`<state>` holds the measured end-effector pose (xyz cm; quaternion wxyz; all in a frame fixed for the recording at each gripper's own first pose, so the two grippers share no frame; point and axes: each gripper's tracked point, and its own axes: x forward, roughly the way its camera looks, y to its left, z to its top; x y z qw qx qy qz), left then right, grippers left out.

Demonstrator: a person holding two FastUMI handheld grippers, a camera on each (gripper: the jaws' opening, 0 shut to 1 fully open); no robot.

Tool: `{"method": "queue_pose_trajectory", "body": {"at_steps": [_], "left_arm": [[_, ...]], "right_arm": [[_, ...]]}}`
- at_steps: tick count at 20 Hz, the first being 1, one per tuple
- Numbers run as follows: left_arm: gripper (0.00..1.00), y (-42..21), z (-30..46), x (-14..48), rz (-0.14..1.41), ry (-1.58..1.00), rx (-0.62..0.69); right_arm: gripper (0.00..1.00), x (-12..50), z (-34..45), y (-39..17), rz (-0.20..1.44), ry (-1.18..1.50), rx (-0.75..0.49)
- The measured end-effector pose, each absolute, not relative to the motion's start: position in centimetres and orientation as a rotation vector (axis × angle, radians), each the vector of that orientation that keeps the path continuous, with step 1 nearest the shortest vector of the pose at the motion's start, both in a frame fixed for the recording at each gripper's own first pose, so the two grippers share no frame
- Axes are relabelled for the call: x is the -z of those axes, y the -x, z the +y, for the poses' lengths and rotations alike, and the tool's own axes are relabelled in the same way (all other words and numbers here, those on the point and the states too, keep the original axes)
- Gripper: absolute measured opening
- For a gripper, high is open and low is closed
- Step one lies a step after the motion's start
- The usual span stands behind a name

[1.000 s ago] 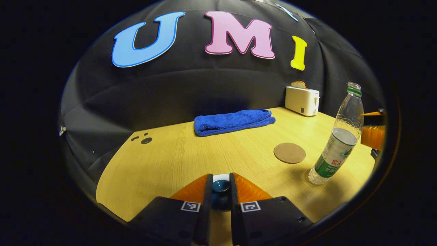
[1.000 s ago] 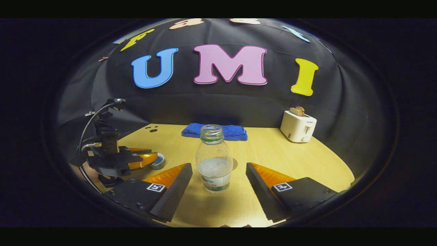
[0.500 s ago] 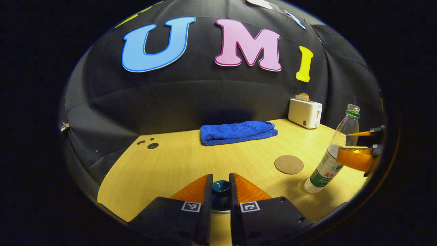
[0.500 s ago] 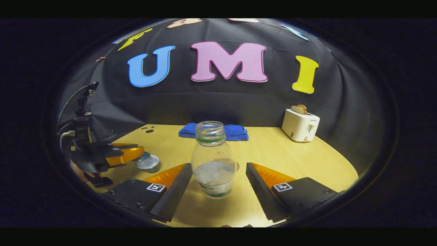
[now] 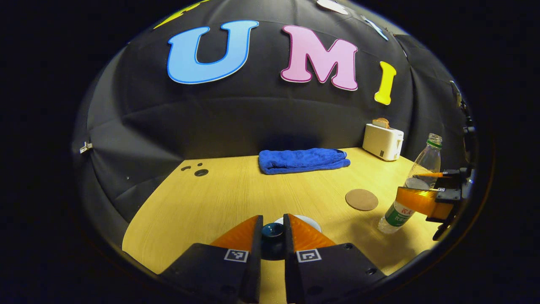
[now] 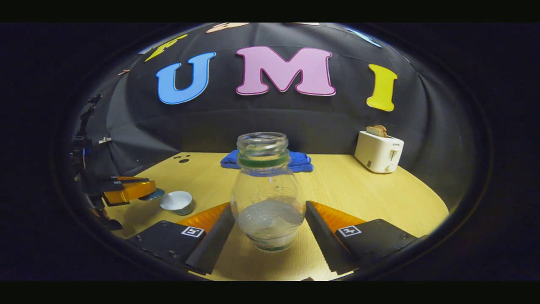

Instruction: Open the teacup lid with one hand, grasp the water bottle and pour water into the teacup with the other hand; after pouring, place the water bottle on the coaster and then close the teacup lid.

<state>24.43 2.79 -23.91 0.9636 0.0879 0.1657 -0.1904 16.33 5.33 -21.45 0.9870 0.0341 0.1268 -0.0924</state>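
Observation:
My left gripper is shut on the dark blue knob of the teacup lid, which hangs lifted off the cup. The white teacup peeks out just beyond my fingers and stands uncovered in the right gripper view, with the left gripper holding the lid up and to its left. The clear water bottle, capless and partly full, stands upright between the wide-apart fingers of my right gripper. In the left gripper view that right gripper flanks the bottle. A round brown coaster lies left of the bottle.
A folded blue towel lies at the back of the wooden table. A white toaster with toast stands at the back right. Small holes mark the table's far left.
The left gripper has lifted the lid off the teacup and carried it up and aside. The right gripper has moved forward until the bottle stands between its fingers.

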Motion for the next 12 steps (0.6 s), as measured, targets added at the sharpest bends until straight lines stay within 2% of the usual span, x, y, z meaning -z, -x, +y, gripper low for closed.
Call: {"method": "queue_pose_trajectory", "body": {"at_steps": [1, 2, 4, 5, 6, 7, 8, 11, 12], "left_arm": [[0.24, -24.4, 3.0, 23.9, 0.334, -0.178, 0.382], [0.27, -24.3, 3.1, 23.8, 0.333, -0.179, 0.379], [0.27, -24.3, 3.4, 23.7, 0.332, -0.182, 0.373], [0.27, -24.3, 3.4, 23.7, 0.328, -0.181, 0.372], [0.27, -24.2, 3.5, 23.5, 0.326, -0.182, 0.37], [0.27, -24.1, 3.6, 23.5, 0.325, -0.183, 0.368], [0.27, -24.0, 3.6, 23.3, 0.323, -0.183, 0.366], [0.27, -23.5, 3.9, 22.9, 0.315, -0.185, 0.36], [0.27, -23.3, 4.1, 22.5, 0.307, -0.186, 0.357]], "right_arm": [[0.98, 21.7, 5.3, -16.5, 0.258, -0.062, 0.181], [0.98, 21.9, 5.1, -16.7, 0.259, -0.048, 0.182], [0.96, 22.2, 4.9, -17.1, 0.257, -0.031, 0.177], [0.92, 22.2, 5.2, -17.2, 0.256, -0.035, 0.167], [0.83, 22.1, 5.4, -17.2, 0.255, -0.037, 0.159], [0.82, 22.1, 5.5, -17.4, 0.254, -0.032, 0.149], [0.84, 22.1, 5.9, -17.5, 0.253, -0.023, 0.132], [0.74, 22.0, 6.1, -17.6, 0.267, 0.054, 0.113], [0.76, 22.0, 6.3, -17.7, 0.279, 0.088, 0.106]]}}
